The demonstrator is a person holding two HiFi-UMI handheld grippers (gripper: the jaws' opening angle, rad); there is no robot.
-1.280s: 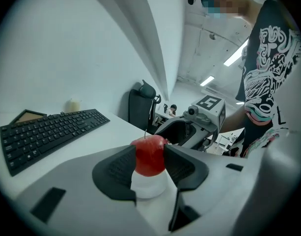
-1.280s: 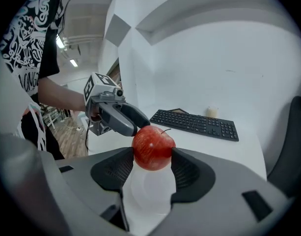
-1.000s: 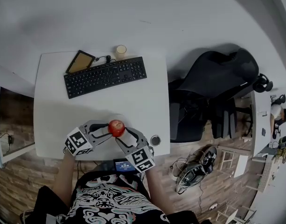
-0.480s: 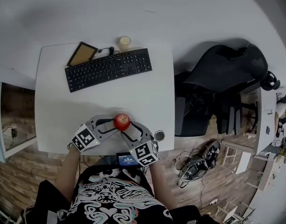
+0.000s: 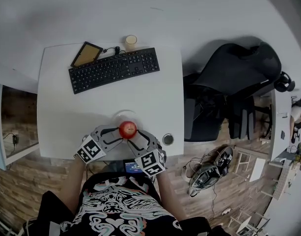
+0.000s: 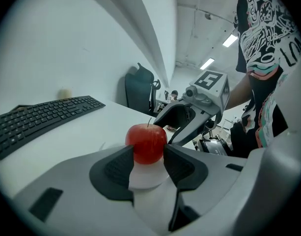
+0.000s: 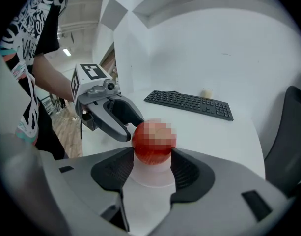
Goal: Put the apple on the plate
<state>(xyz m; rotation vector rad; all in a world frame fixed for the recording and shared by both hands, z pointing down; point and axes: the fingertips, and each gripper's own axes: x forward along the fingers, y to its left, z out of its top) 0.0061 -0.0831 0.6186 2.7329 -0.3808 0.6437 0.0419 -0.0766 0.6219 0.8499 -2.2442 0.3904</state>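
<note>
A red apple (image 5: 127, 129) hangs just above the near side of a white plate (image 5: 122, 114) on the white table (image 5: 62, 112). Both grippers grip it from opposite sides. My left gripper (image 5: 119, 134) comes in from the lower left, my right gripper (image 5: 134, 137) from the lower right. In the left gripper view the apple (image 6: 146, 142) sits between the dark pads (image 6: 116, 167) of the left gripper (image 6: 149, 150), with the right gripper (image 6: 189, 117) beyond. In the right gripper view the right gripper (image 7: 152, 154) clamps the apple (image 7: 153, 142), and the left gripper (image 7: 116, 117) is opposite.
A black keyboard (image 5: 113, 70), a brown tablet (image 5: 85, 54) and a small pale cup (image 5: 131, 41) lie at the table's far side. A small round metal thing (image 5: 167, 139) sits near the front right corner. A black chair (image 5: 229, 92) stands to the right.
Both grippers have sunk a little together, carrying the apple down toward the plate. The grip on the apple looks the same.
</note>
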